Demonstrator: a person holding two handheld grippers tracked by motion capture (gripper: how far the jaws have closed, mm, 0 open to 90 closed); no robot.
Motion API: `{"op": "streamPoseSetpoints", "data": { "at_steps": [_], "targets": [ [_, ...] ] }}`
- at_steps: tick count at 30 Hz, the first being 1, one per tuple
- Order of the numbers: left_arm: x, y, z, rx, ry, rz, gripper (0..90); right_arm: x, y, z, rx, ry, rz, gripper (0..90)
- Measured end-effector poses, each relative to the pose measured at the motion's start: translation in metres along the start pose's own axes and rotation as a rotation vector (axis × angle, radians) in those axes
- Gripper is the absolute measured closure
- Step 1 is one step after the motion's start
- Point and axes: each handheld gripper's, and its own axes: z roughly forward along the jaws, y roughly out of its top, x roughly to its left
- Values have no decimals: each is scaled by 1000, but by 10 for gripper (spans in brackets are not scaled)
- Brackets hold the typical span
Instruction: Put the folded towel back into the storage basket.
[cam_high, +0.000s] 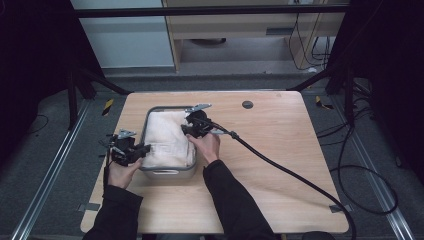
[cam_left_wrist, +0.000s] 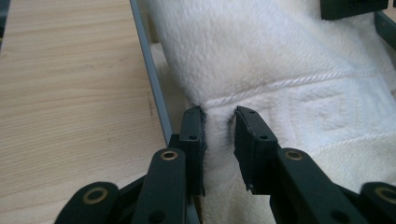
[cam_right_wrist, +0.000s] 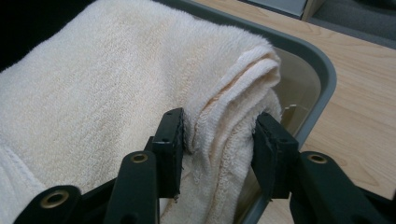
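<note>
Left gripper (cam_left_wrist: 219, 140): pinching cream towel (cam_high: 167, 137) fold
Right gripper (cam_right_wrist: 219, 149): clamping towel's bunched edge
Towel: inside grey bin (cam_high: 167, 173) on counter (cam_high: 280, 150)

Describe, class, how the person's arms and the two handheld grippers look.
Both arms wear black long sleeves. The left gripper and right gripper are black, with brass-coloured rivets, flat rectangular jaw pads and grey three-cornered top plates. A thick black cable trails from the right one.

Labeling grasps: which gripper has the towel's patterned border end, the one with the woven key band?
The left gripper: its jaws pinch the towel just below the raised cord and key-pattern band. The right gripper grips the plain, stacked folded edges near the grey bin corner.
</note>
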Motion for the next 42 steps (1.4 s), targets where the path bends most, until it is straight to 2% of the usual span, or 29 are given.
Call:
{"op": "streamPoseSetpoints", "data": {
  "at_steps": [2,4,5,12,16,18,21,24,25,26,29,32,33,34,38,42],
  "targets": [
    [0,1,-2,-12,-2,0,711,0,0,0,-1,-11,-19,566],
    [-1,3,-8,-43,-15,-8,705,-1,0,-1,-8,-12,-29,569],
    [-2,5,-14,-73,-19,-9,698,0,1,-4,-32,-14,-39,565],
    [-4,8,-26,-126,-30,1,663,-2,4,-18,-62,-21,-62,528],
    [-6,8,-32,-158,-32,11,630,-9,2,-35,-87,-18,-57,471],
    [-8,6,-37,-175,-30,29,617,-12,1,-41,-86,-16,-54,446],
    [-10,4,-40,-188,-32,46,548,-21,-4,-60,-96,-12,-43,356],
    [-11,-1,-44,-194,-40,55,498,-29,-10,-76,-105,-16,-42,302],
    [-11,-1,-44,-194,-40,55,485,-29,-10,-76,-105,-16,-42,302],
    [-12,-4,-45,-200,-35,63,474,-35,-15,-86,-119,-17,-32,271],
    [-14,-7,-45,-211,-45,59,438,-44,-24,-102,-133,-10,-10,230],
    [-16,-9,-44,-209,-47,73,393,-49,-31,-111,-131,-16,-6,215],
    [-19,-11,-42,-206,-36,90,381,-55,-40,-119,-120,-24,-6,202],
    [-19,-11,-42,-206,-36,90,369,-55,-40,-119,-120,-24,-6,202],
    [-24,-19,-40,-211,-67,102,303,-73,-66,-139,-127,-27,26,160],
    [-27,-25,-43,-229,-78,119,265,-87,-89,-154,-140,-39,55,130]
  ]
}}
